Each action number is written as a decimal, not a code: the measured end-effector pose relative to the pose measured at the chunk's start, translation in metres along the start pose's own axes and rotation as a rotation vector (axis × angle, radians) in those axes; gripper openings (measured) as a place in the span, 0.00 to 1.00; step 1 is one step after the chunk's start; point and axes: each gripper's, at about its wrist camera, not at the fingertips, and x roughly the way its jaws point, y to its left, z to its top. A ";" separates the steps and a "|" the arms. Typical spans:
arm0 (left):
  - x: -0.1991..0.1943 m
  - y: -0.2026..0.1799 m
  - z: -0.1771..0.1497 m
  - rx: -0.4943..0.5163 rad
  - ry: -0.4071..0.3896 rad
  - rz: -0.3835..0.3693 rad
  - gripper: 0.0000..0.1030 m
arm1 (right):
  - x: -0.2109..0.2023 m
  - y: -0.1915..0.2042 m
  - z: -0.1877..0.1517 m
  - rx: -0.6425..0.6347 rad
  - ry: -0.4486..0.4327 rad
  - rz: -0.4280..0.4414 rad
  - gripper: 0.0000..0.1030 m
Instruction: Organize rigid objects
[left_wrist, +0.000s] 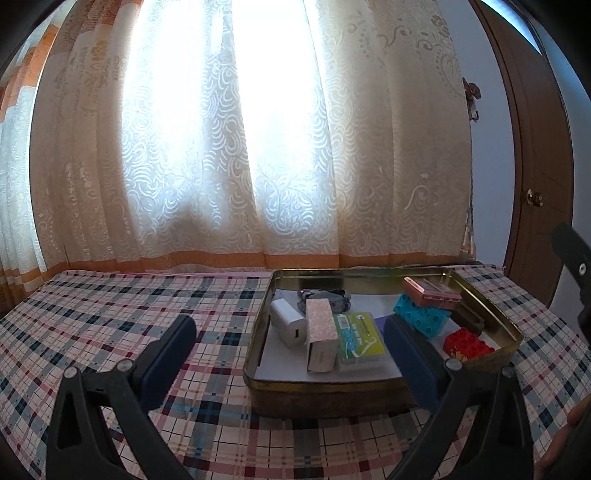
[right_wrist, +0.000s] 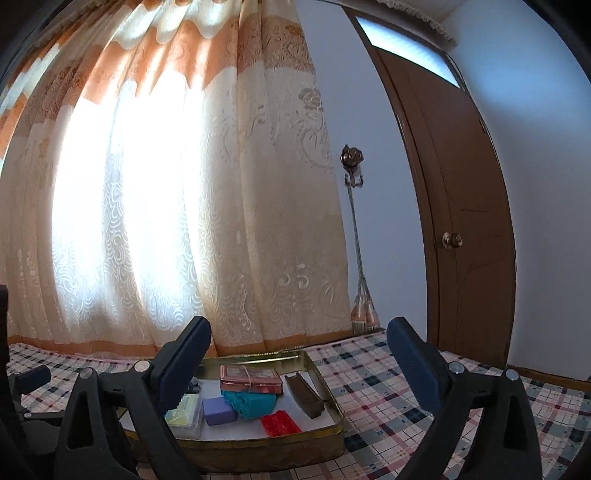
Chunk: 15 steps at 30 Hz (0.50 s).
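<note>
Left wrist view: the left tongs (left_wrist: 291, 350) tilt slightly downward over the checked bench (left_wrist: 110, 314), spread wide and empty, one finger hiding part of the gold tin tray (left_wrist: 258, 354) holding boxes and toy bricks (left_wrist: 423, 314). The right tongs (right_wrist: 299, 347) point level, gaping, gripping nothing.
</note>
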 end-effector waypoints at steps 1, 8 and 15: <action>0.000 0.000 0.000 0.002 0.000 0.000 1.00 | -0.002 0.001 0.000 -0.003 -0.006 0.004 0.95; -0.005 0.000 0.000 0.001 -0.016 0.014 1.00 | -0.004 0.013 0.000 -0.060 -0.016 0.017 0.99; -0.005 -0.001 0.000 0.005 -0.013 0.013 1.00 | -0.004 0.012 0.000 -0.052 -0.014 0.021 0.99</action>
